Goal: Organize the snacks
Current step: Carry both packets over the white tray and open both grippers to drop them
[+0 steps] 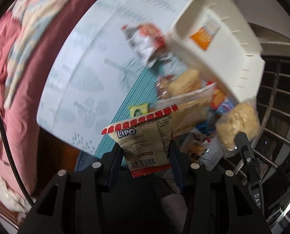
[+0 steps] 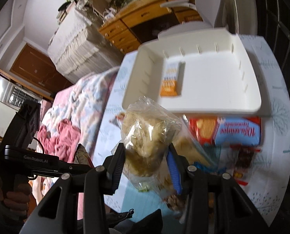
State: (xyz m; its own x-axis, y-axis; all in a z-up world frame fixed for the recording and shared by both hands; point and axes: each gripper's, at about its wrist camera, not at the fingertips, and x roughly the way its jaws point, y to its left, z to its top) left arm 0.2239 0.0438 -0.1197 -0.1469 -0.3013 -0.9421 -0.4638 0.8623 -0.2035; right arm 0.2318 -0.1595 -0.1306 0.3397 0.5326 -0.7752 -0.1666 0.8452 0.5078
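Now gripping two snacks above the worktop [image 2: 277, 89]: left tool [image 1: 145, 150] closed on Lipo packet [image 1: 143, 140], right tool [image 2: 147, 156] closed on clear bag of pale puffed snack [image 2: 145, 136]. Both held over the snack pile, near the white tray [image 2: 213, 81] (almost empty, only one orange packet [image 2: 169, 87]). Risk: slippery film sliding from the pads, or a hanging bag catching the tray rim.
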